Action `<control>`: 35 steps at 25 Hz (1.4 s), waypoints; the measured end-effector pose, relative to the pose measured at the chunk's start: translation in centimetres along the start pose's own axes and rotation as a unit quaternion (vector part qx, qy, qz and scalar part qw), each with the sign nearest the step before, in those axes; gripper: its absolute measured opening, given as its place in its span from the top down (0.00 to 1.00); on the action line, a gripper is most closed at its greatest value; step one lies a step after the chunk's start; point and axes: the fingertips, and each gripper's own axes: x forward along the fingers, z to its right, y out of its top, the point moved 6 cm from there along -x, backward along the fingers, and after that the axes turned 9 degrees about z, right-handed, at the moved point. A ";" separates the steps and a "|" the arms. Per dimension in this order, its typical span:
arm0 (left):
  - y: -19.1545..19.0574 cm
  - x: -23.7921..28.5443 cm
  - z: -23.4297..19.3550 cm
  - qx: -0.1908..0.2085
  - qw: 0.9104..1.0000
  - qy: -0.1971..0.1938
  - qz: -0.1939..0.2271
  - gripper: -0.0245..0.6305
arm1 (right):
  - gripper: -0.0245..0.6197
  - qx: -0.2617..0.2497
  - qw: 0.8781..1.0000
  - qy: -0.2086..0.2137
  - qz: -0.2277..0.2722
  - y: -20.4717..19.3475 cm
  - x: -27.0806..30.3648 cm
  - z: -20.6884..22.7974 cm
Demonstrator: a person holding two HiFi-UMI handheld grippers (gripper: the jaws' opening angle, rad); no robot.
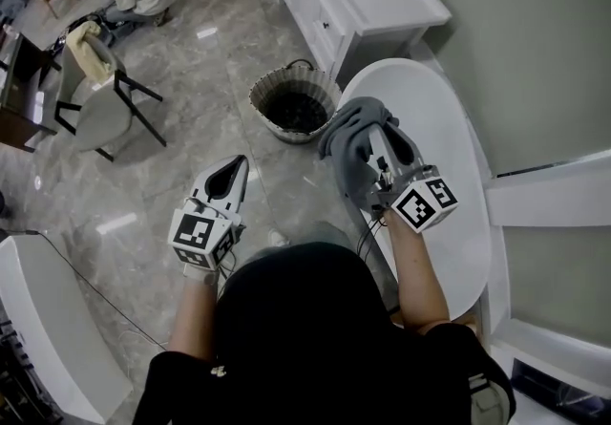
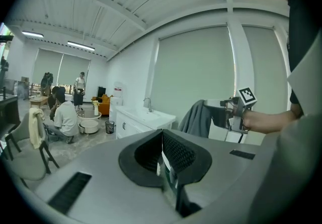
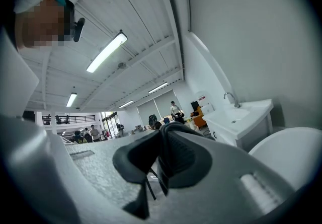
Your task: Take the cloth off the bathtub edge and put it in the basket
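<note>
Both the person's bare forearms (image 1: pixel 417 270) stretch forward side by side, the left gripper (image 1: pixel 232 168) with its fingers closed on nothing, the right gripper (image 1: pixel 384 144) with fingers pinched on a grey cloth (image 1: pixel 346 141).

cloth (image 1: pixel 348 141): plain dark grey
bathtub (image 1: pixel 449 137): white
basket (image 1: pixel 272 89): pale ribbed weave, dark inside
floor (image 1: pixel 205 70): glossy grey veined marble
marker cubes (image 1: pixel 427 204): black-and-white squares

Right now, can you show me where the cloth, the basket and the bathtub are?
grey cloth (image 1: pixel 344 154): head view, on the bunched folds left of the right gripper.
round basket (image 1: pixel 260 98): head view, on its left rim.
bathtub (image 1: pixel 460 132): head view, on its bare white surface right of the gripper.
</note>
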 end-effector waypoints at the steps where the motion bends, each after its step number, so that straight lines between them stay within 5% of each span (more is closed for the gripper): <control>1: 0.1 0.1 -0.7 0.000 1.000 0.000 0.000 0.94 | 0.89 0.000 1.000 0.001 -0.001 -0.2 0.9 -0.1; 13: 0.1 4.8 -10.5 -0.009 0.999 0.035 -0.005 0.94 | 0.89 0.020 0.999 0.030 -0.024 -2.9 14.9 2.5; 35: 4.2 25.4 -25.3 -0.008 0.993 0.118 -0.019 0.94 | 0.89 0.074 0.984 0.133 -0.087 -5.0 43.3 15.1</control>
